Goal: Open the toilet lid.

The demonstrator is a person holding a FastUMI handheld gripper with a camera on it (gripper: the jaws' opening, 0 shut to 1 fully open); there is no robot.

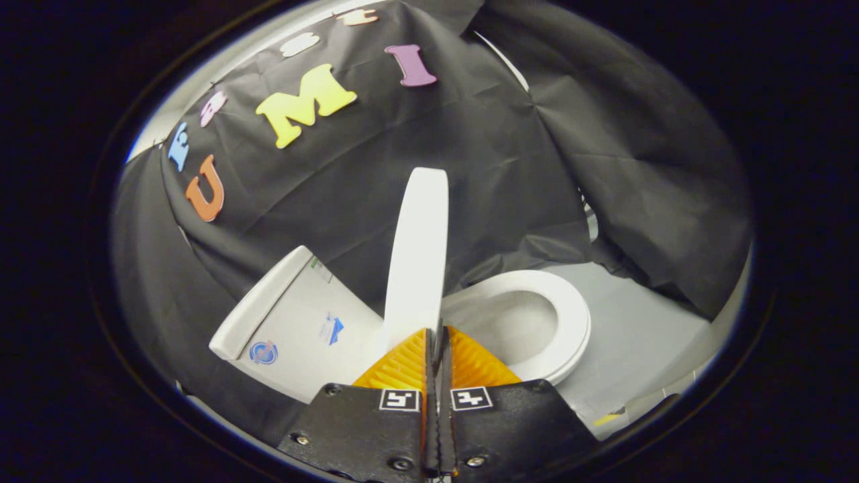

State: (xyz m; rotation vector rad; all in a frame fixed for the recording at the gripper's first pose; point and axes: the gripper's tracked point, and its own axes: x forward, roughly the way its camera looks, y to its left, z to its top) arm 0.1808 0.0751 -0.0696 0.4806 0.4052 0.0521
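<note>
The white toilet lid (419,255) is lifted off the seat and stands edge-on just ahead of my fingertips, about midway between the seat and the tank. The white seat ring (570,315) lies to one side of the lid with the bowl showing through it. The white tank (295,322) is on the lid's other side. My gripper (435,333) is shut, its fingers pressed together with no gap and nothing visible between them. The tips sit right at the lid's near edge, and I cannot tell whether they touch it.
Black cloth walls close in behind and around the toilet. A pale grey floor (644,335) spreads beyond the seat. A small yellow mark (607,419) lies on the floor near the fingers.
</note>
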